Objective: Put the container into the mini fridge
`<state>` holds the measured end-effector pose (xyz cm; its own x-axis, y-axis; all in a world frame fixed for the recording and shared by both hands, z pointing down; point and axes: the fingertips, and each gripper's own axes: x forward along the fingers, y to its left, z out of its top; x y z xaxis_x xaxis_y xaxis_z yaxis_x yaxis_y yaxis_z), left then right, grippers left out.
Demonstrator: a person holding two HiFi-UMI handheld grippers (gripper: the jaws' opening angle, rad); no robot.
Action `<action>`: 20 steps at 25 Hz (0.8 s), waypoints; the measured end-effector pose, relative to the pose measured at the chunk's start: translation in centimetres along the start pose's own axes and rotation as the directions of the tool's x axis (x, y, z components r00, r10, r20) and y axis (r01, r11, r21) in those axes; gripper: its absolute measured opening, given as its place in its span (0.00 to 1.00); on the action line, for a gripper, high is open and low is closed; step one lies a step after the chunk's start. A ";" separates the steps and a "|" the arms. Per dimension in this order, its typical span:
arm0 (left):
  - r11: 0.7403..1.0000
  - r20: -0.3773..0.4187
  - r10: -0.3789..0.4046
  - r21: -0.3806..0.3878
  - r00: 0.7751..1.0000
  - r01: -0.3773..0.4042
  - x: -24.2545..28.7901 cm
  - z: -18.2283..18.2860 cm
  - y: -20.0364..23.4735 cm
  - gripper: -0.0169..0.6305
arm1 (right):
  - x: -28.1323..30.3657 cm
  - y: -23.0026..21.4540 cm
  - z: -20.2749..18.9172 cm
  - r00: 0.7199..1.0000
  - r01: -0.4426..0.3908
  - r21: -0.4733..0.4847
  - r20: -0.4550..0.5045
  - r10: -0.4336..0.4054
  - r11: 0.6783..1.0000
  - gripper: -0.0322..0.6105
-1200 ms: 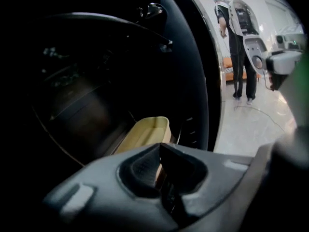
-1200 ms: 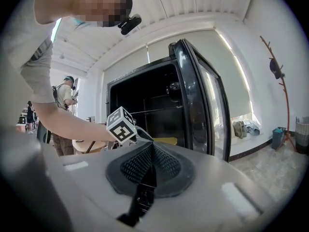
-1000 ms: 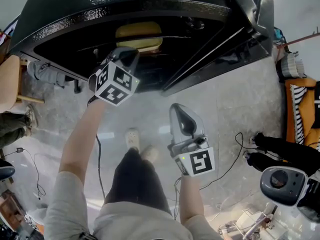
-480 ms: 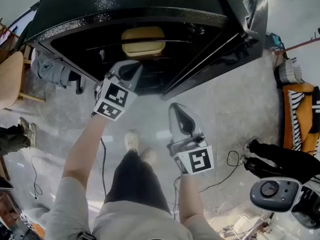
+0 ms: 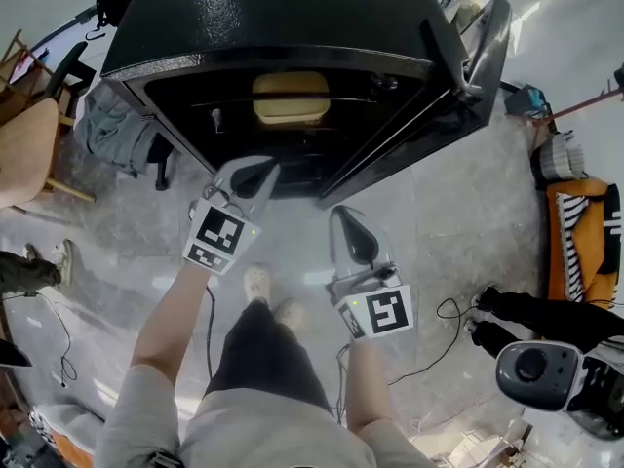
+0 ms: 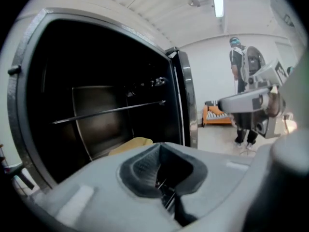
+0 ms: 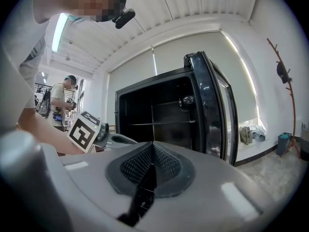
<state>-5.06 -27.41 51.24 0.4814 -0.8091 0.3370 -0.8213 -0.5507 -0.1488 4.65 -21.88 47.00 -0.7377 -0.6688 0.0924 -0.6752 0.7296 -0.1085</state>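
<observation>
In one mini fridge (image 5: 273, 18), one container (image 5: 291, 98); left gripper (image 5: 255, 172), right gripper (image 5: 351, 230) closed.

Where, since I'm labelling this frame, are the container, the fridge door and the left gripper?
container (image 5: 291, 97): head view, on its yellow top, inside the fridge.
fridge door (image 5: 485, 52): head view, on the open door's upper edge.
left gripper (image 5: 257, 172): head view, midway between its fingertips.

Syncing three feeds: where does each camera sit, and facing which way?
Head view: on the head, looking down at the open mini fridge; arms, legs, left gripper, right gripper show.
Left gripper view: on that gripper, facing into the fridge; own shut jaws.
Right gripper view: likewise mounted, facing the fridge's front; own shut jaws.
Head and left views share the container.
</observation>
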 end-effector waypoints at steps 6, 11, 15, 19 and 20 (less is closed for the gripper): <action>0.999 0.073 0.033 -0.034 0.997 -0.031 -4.0 2.4 -0.3 0.03 | 0.0 1.6 1.6 1.000 -0.026 -0.020 0.005 0.026 0.999 0.05; 0.998 0.102 0.056 -0.008 0.993 -0.055 -8.1 3.6 -0.4 0.03 | -0.2 3.5 3.2 0.999 -0.032 -0.028 0.008 0.032 0.999 0.05; 0.994 0.137 0.090 -0.074 0.987 -0.080 -10.3 5.2 -0.8 0.03 | -0.7 4.2 4.4 0.999 -0.036 -0.031 0.017 0.036 0.999 0.05; 0.990 0.169 0.112 -0.099 0.979 -0.096 -12.6 6.4 -1.5 0.03 | -1.5 5.2 5.9 0.999 -0.035 -0.029 0.025 0.036 0.999 0.05; 0.990 0.171 0.115 -0.104 0.979 -0.098 -13.2 6.6 -1.7 0.03 | -1.8 5.5 6.1 0.999 -0.039 -0.034 0.024 0.040 0.999 0.05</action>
<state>-7.97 -17.12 40.88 0.4290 -0.8902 0.1536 -0.8920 -0.4443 -0.0837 2.31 -17.55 40.15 -0.7635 -0.6426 0.0641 -0.6458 0.7595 -0.0785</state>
